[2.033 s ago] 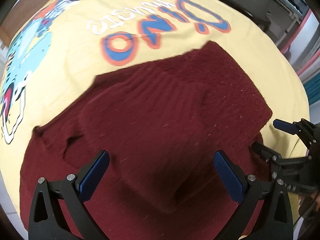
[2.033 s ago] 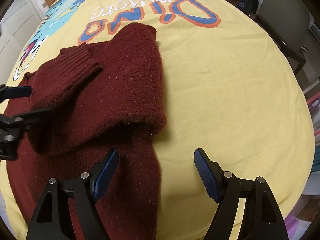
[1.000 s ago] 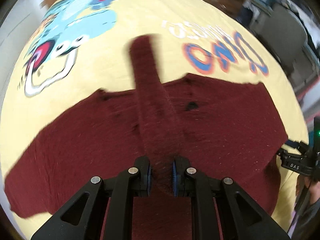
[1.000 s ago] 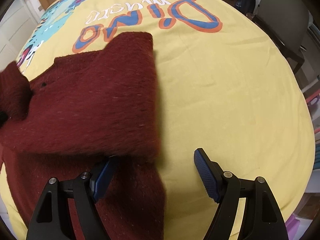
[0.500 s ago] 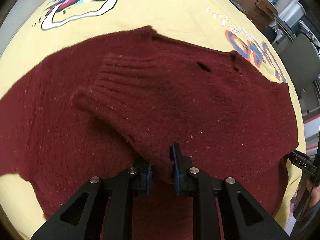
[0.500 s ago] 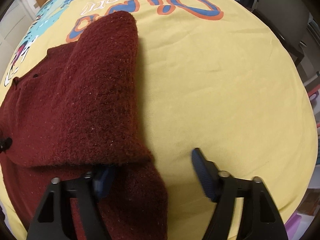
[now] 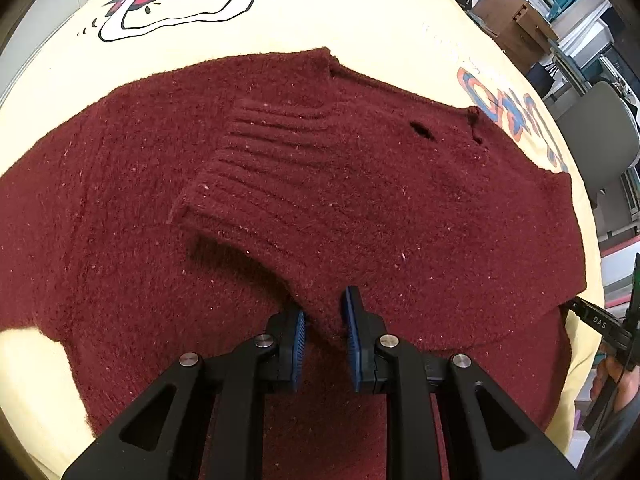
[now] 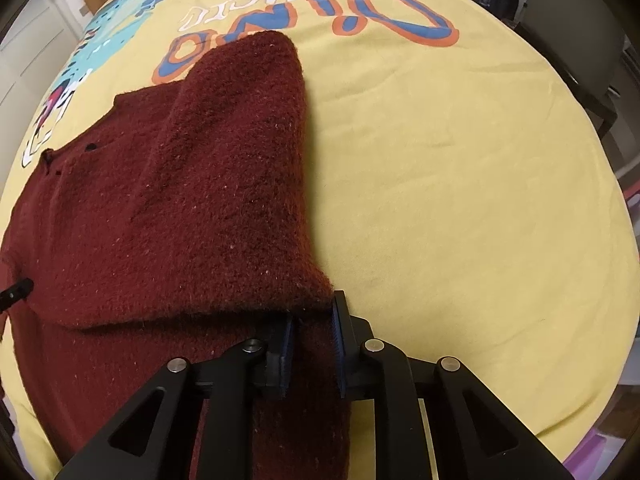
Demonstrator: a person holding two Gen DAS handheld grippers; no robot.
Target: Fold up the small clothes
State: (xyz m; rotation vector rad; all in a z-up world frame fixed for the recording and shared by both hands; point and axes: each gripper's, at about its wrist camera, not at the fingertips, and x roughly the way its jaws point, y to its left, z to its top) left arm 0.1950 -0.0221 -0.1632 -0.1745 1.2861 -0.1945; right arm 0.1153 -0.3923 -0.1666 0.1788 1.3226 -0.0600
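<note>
Presently the fold is mid-step: a maroon sweater (image 7: 120, 200) lies spread on a yellow printed cloth (image 8: 440, 180) over the bench, one ribbed-cuff sleeve (image 7: 256, 176) laid across its body. Left, the left claw (image 7: 323, 334) pinches that sleeve's fabric between nearly closed blue pads. Right, the right claw (image 8: 313, 344) has its jaws closing on the sweater's edge below the turned-in side flap (image 8: 240, 160), knit already between the pads. Judged from this, the next move calls for releasing the sleeve flat, then carrying the lower hem up toward the collar without dragging the layers.
</note>
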